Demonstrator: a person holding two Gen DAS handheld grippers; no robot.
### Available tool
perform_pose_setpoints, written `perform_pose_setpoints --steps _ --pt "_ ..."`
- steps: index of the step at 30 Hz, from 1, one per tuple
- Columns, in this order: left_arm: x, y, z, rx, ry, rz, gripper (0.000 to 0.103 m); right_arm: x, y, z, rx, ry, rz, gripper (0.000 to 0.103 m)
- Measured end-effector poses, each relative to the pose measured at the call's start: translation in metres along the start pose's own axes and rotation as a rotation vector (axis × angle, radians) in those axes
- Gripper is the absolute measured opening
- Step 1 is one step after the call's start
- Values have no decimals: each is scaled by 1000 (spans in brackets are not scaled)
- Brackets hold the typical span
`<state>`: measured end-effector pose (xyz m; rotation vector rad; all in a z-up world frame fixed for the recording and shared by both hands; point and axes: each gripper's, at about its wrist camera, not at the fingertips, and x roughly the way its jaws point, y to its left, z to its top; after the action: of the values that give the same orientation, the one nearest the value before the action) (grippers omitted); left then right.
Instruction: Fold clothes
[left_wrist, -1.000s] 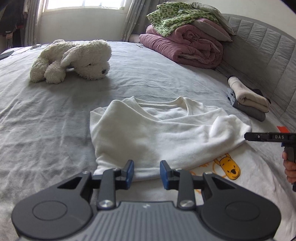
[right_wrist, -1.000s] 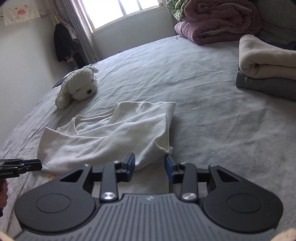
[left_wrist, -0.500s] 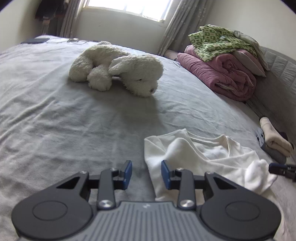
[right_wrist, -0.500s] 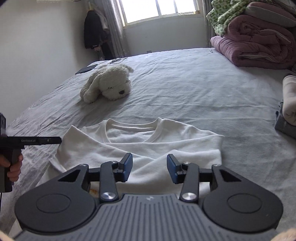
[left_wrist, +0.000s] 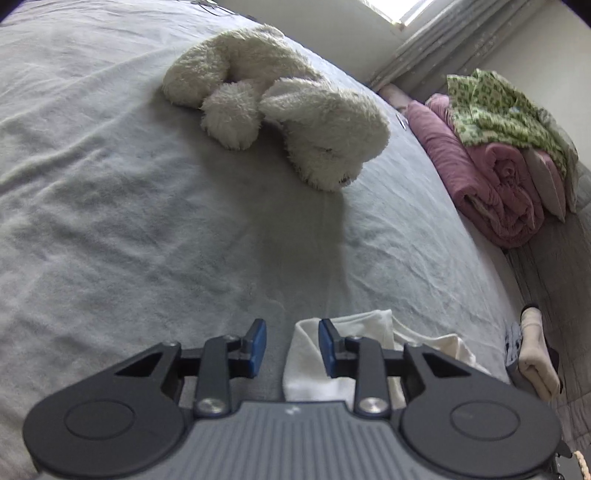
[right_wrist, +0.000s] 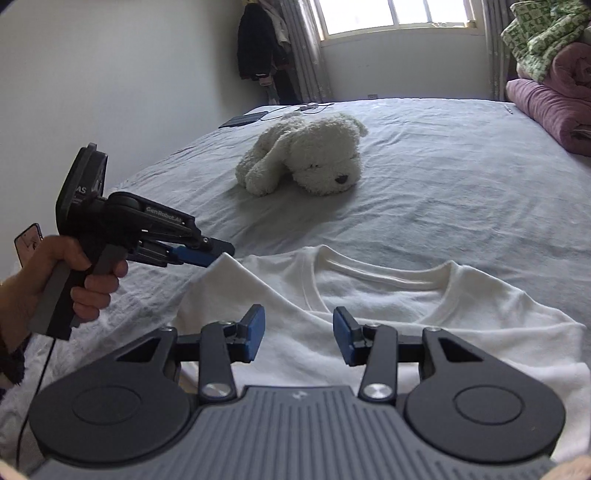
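A white T-shirt (right_wrist: 388, 295) lies on the grey bed, collar towards the far side, its sleeves folded in. My left gripper (left_wrist: 291, 341) is open over the shirt's left shoulder corner (left_wrist: 306, 354), which sits between its blue pads. In the right wrist view the left gripper (right_wrist: 218, 254) shows at that corner of the shirt. My right gripper (right_wrist: 297, 334) is open and empty, hovering above the middle of the shirt, just below the collar.
A white plush dog (right_wrist: 306, 158) lies on the grey sheet (left_wrist: 110, 221) beyond the shirt. Pink and green bedding (left_wrist: 506, 155) is piled at the headboard. Folded clothes (left_wrist: 535, 354) lie at the right. A dark tablet (right_wrist: 245, 120) lies at the far edge.
My left gripper has moved from the shirt's hem up to its left shoulder corner. My right gripper has swung from the shirt's right side to its middle. Both stay open.
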<state>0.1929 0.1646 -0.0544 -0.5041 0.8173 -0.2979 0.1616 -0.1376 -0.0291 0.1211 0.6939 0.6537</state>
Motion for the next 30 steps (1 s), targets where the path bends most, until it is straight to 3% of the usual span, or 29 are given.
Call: perform_pose_setpoints --steps 4,8,13,17,21,24,30 --pt "-8 -1 -6 -4 -1 0 25 40 -10 41 132 135 145 49" --pt "-11 6 -27 42 -26 -137 21 79 -19 60 229 253 192 49" --pt "-8 13 -53 104 -32 -291 18 104 -27 58 344 328 218 49" --pt "2 9 -64 170 4 -279 13 124 -33 61 439 426 279 49" --pt "5 1 -68 223 17 -288 13 140 -20 65 394 530 244 49" --pt "8 -6 -73 282 20 -276 13 146 -12 70 394 537 277 51" --pt "5 -4 -75 296 12 -270 13 153 9 76 330 494 317 51"
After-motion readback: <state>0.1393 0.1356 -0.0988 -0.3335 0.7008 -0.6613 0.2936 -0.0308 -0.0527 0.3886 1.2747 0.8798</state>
